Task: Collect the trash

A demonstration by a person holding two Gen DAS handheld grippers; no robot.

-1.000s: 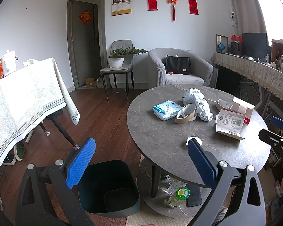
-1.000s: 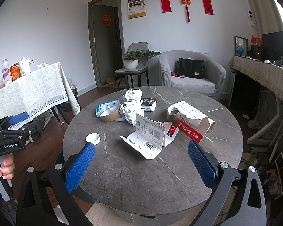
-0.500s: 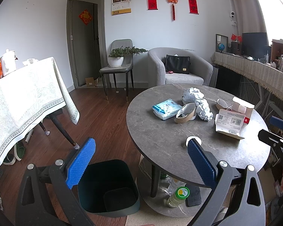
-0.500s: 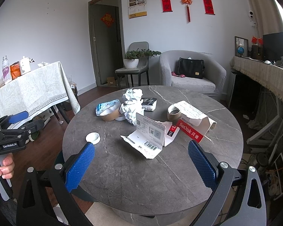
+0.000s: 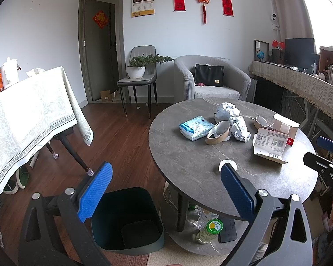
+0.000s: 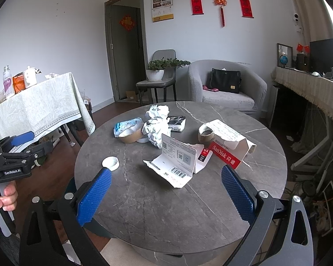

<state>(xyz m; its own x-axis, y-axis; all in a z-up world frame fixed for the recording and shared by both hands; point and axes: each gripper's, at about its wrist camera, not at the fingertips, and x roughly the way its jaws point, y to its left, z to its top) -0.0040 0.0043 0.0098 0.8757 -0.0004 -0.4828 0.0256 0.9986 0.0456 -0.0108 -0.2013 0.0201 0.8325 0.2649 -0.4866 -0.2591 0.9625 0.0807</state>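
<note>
Trash lies on a round grey stone table [image 6: 166,199]: crumpled white paper [image 6: 156,125], a torn white carton with a barcode [image 6: 177,161], a red and white SanDisk box [image 6: 229,148], a brown tape roll [image 6: 131,135], a second tape roll [image 6: 205,133], a blue wipes pack [image 5: 195,127] and a white lid [image 6: 110,163]. A dark green bin [image 5: 126,219] stands on the floor left of the table. My left gripper [image 5: 164,190] hangs open above the bin and table edge, holding nothing. My right gripper [image 6: 165,196] is open over the near table edge, empty.
A table with a pale cloth [image 5: 22,115] stands at the left. A grey chair with a potted plant [image 5: 139,73] and a grey armchair [image 5: 213,82] stand at the back. A bottle [image 5: 209,229] lies on the table's lower shelf. A long sideboard [image 5: 299,84] runs along the right.
Both views have barely shifted. Nothing was picked up or let go, and both grippers stay open.
</note>
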